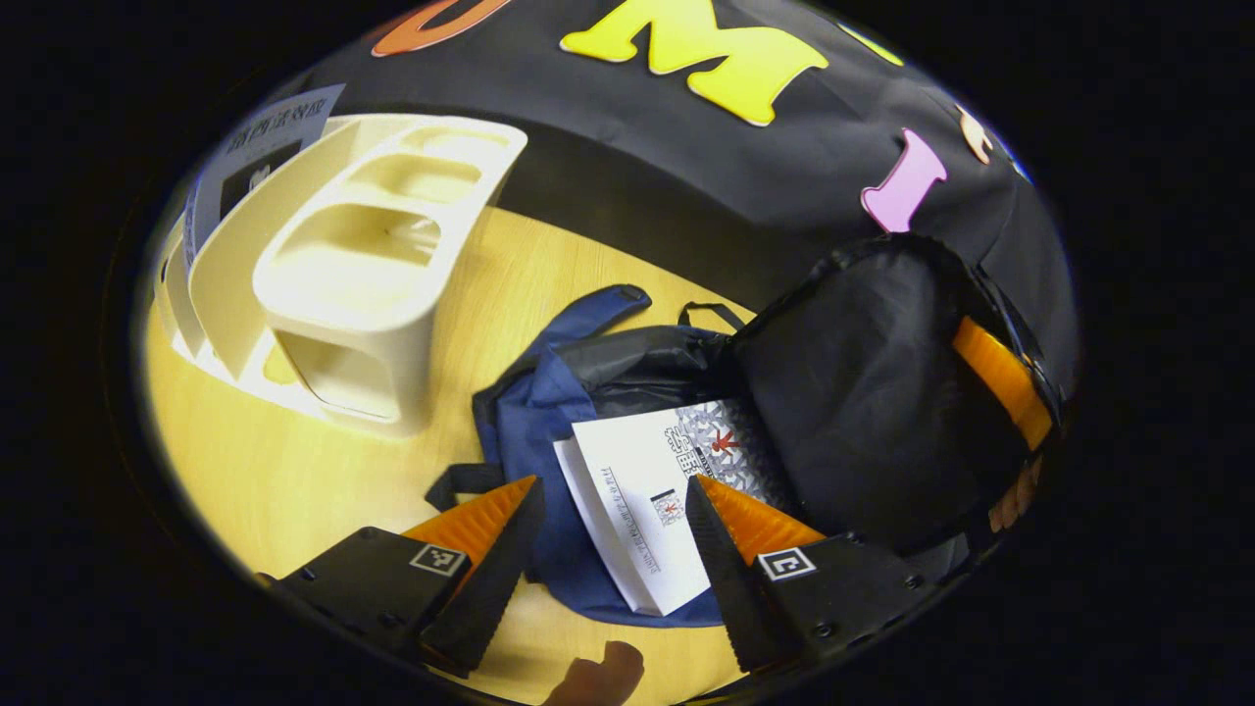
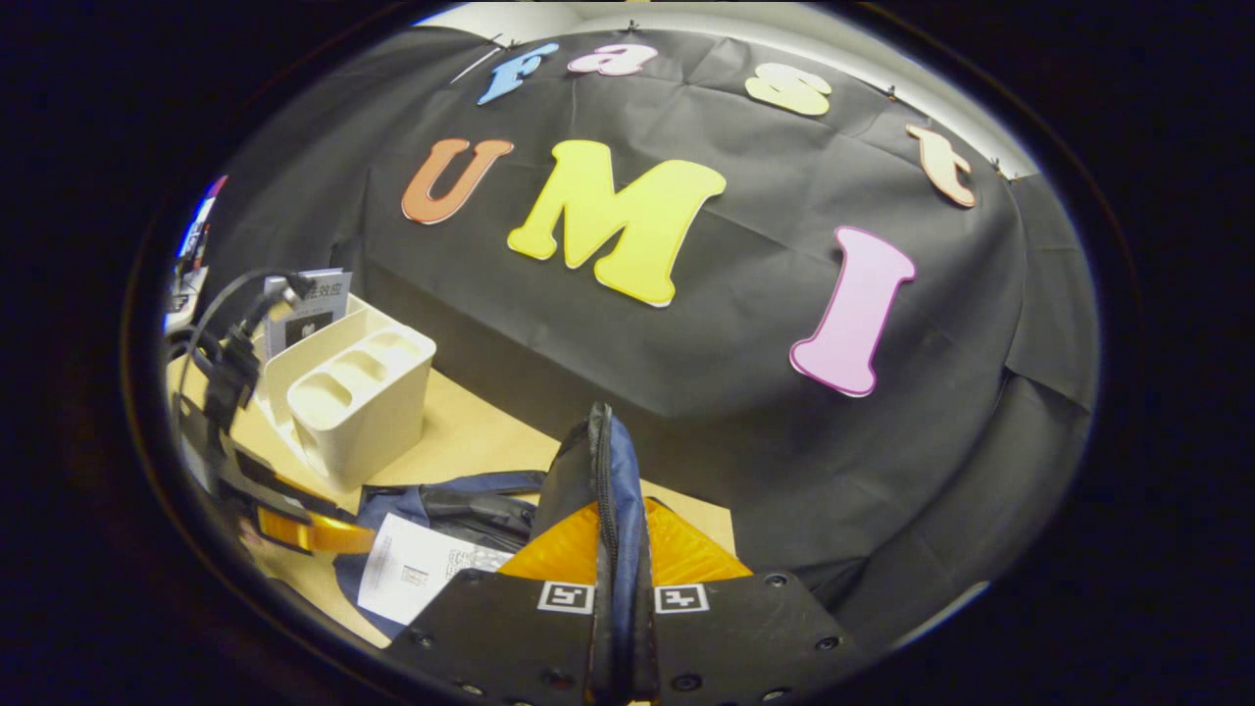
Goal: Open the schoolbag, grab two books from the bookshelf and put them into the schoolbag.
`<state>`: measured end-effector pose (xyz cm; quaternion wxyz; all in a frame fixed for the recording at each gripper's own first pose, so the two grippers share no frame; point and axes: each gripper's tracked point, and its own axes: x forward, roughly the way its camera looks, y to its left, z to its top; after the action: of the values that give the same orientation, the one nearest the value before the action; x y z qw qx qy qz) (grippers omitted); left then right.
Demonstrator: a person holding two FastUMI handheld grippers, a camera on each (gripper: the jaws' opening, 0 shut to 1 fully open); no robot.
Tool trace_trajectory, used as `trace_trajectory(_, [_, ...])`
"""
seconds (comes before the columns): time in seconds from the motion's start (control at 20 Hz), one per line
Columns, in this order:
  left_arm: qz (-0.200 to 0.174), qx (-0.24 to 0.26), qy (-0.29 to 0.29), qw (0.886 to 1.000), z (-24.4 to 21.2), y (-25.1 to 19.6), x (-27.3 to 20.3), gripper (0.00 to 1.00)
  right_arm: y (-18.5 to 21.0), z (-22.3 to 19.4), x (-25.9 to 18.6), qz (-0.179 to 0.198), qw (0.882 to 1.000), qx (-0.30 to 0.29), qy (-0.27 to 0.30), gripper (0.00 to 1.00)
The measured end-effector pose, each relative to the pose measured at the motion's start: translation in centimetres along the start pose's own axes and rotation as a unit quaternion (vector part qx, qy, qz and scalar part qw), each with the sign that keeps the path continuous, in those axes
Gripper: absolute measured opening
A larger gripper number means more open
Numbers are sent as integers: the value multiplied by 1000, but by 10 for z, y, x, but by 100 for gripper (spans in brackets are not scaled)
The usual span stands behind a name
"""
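The blue schoolbag (image 1: 534,412) lies open on the wooden tabletop (image 1: 294,471), a white book (image 1: 637,510) resting half inside its mouth. The right hand-held gripper (image 2: 618,549) is clenched on the schoolbag's raised flap (image 2: 603,471), lifting it upright, while the left hand-held gripper (image 1: 613,520) hovers released, its fingers spread to either side of the book without touching it. Beside the schoolbag stands a cream bookshelf (image 1: 363,284) holding another book (image 1: 260,147) at its far side.
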<state>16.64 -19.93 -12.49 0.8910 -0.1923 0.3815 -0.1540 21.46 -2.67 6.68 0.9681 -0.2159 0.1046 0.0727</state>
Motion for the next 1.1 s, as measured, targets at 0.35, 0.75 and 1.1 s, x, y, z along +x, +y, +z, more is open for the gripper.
trace_trajectory(0.35, [60,70,-80,993,61,41,-79,92,-3,-6,6,4,1000,25,5,7])
trace_trajectory(0.75, [154,96,-138,974,147,107,-139,90,-4,-6,6,10,1000,26,-1,8])
trace_trajectory(1.1, [241,131,-170,947,252,170,-161,89,-2,-12,9,18,999,36,-2,8])
